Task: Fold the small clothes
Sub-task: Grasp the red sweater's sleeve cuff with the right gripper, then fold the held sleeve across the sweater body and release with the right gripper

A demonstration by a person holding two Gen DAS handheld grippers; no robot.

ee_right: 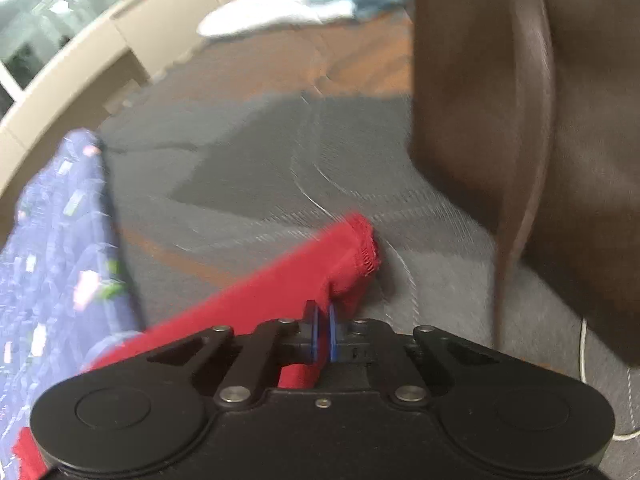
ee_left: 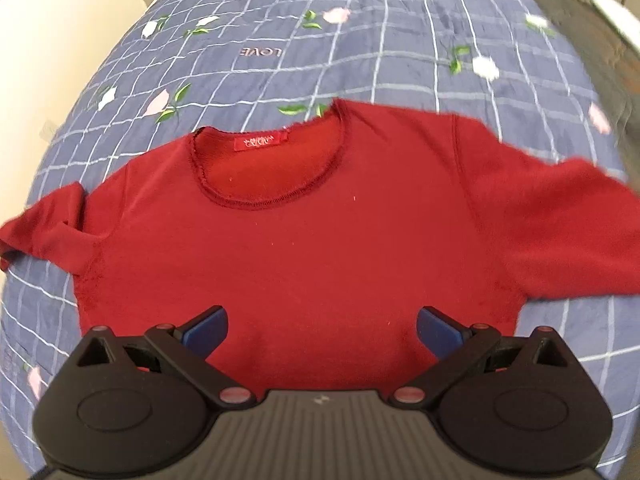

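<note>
A small red sweater (ee_left: 304,240) lies flat, front up, on a blue checked flowered quilt (ee_left: 360,40), neck hole and label away from me. Its left sleeve (ee_left: 44,232) is bunched at the left; its right sleeve (ee_left: 560,232) stretches off to the right, blurred. My left gripper (ee_left: 322,330) is open and empty over the sweater's lower body, blue fingertips (ee_left: 208,330) wide apart. My right gripper (ee_right: 322,330) is shut on the red sleeve (ee_right: 280,284), whose cuff (ee_right: 360,248) sticks out past the quilt's edge.
In the right wrist view a grey and orange floor mat (ee_right: 280,168) lies below, a dark brown chair or cover (ee_right: 540,100) stands at the right, white and blue cloth (ee_right: 304,4) lies far off. The quilt's edge (ee_right: 52,240) is at the left.
</note>
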